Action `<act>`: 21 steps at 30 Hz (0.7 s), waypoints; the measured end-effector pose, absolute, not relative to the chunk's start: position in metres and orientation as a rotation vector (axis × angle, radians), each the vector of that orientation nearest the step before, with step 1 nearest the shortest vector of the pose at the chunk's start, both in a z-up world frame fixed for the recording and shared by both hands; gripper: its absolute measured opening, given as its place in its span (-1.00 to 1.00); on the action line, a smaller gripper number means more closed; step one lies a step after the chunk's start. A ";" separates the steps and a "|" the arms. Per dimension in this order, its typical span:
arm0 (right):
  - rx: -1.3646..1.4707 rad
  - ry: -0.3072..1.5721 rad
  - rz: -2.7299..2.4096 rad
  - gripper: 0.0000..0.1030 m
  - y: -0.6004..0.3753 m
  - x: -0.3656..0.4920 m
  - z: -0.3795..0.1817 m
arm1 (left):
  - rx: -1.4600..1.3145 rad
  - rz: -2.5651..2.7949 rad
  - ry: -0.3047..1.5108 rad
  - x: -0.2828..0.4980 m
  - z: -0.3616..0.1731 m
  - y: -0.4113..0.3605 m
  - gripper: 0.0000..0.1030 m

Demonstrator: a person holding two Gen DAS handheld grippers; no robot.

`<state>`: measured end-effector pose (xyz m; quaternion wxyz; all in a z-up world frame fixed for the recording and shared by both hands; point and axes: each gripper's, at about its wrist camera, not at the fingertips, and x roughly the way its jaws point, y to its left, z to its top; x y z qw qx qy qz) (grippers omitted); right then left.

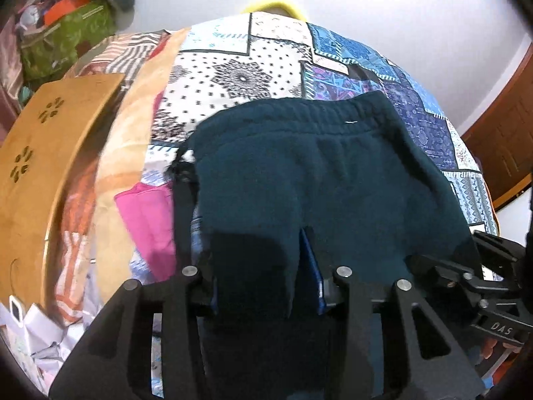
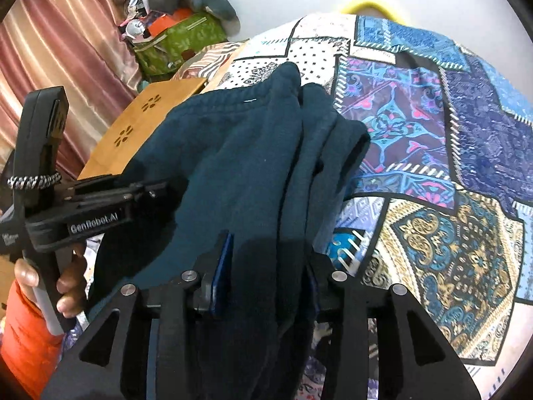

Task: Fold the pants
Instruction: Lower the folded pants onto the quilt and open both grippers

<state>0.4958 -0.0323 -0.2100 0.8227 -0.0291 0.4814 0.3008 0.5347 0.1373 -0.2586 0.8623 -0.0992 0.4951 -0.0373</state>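
Note:
Dark teal fleece pants [image 1: 319, 180] lie on a patchwork bedspread [image 1: 240, 66], waistband at the far end. My left gripper [image 1: 263, 286] is shut on the near edge of the pants, cloth bunched between its blue pads. In the right wrist view the pants [image 2: 240, 166] hang in folds, and my right gripper [image 2: 269, 283] is shut on a thick bunch of the cloth. The left gripper [image 2: 100, 206] shows from the side there, at the pants' left edge. The right gripper's body [image 1: 493, 280] shows at the right of the left wrist view.
A wooden lap table [image 1: 43, 153] stands on the left of the bed. A pink cloth [image 1: 146, 220] lies beside the pants. A green bag [image 2: 180, 43] and piled things sit at the far left by a curtain [image 2: 60, 33]. A wooden door [image 1: 506, 146] is at the right.

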 end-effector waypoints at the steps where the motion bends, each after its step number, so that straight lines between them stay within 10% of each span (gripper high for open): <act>1: -0.072 1.015 0.637 -0.30 -0.034 0.492 -0.207 | -0.197 -0.069 1.039 0.530 -0.255 0.136 -0.18; 21: -0.039 0.471 0.660 -0.30 -0.094 0.275 -0.042 | 0.000 -0.050 0.555 0.275 -0.062 0.095 -0.17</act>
